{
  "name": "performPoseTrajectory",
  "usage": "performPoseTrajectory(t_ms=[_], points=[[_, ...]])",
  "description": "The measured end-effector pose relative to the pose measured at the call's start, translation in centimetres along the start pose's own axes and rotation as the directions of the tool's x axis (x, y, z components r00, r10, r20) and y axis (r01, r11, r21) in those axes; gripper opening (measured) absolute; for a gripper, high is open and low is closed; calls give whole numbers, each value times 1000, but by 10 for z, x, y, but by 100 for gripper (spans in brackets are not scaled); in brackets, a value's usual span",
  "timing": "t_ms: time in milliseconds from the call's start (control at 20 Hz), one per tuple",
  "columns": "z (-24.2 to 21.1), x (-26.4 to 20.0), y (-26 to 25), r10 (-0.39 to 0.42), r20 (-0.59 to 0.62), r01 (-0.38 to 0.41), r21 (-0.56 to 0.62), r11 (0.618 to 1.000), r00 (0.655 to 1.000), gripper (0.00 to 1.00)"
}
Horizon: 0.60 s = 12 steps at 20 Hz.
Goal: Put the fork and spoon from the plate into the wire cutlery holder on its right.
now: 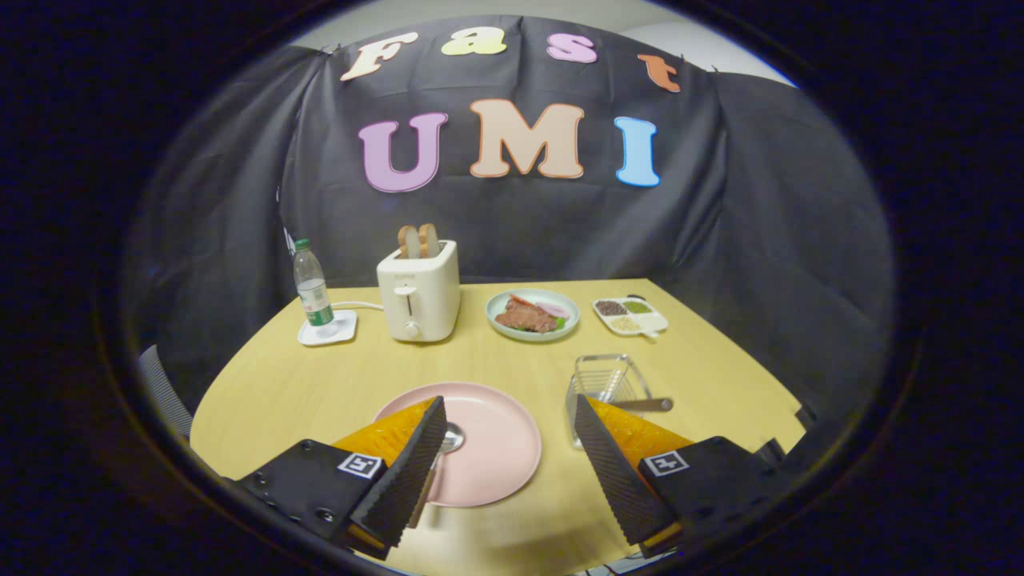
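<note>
Because its fingers stand wide apart and hold nothing, the hand-held gripper (510, 448) looks poised over the pink plate (488, 448) for 1 remaining utensil. The spoon (450, 438) lies there beside the left finger, while a handle juts from the wire cutlery holder (608, 384) right of the plate, probably the fork.

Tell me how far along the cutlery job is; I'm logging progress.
About halfway, it seems. A handle, probably the fork's, already pokes out of the wire cutlery holder. The spoon still lies on the pink plate, partly behind one finger. The gripper is open, its fingers spread above the plate and holding nothing. Left: grasp the spoon and put it into the holder.
</note>
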<state>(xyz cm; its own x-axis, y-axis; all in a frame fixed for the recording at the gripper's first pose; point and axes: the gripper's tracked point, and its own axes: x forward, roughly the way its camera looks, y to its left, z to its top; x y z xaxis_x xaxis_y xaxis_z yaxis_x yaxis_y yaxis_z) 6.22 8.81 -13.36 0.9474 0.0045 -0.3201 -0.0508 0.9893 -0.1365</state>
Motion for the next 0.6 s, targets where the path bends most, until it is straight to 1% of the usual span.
performPoseTrajectory(t_ms=[150, 250, 450, 600], points=[[-37, -5, 17, 26, -67, -25, 22, 999, 997, 100], [-58, -7, 26, 47, -105, -45, 16, 999, 993, 100], [-91, -8, 46, 86, -173, -81, 34, 996, 981, 100], [-113, -5, 57, 101, -231, -91, 53, 994, 968, 100]])
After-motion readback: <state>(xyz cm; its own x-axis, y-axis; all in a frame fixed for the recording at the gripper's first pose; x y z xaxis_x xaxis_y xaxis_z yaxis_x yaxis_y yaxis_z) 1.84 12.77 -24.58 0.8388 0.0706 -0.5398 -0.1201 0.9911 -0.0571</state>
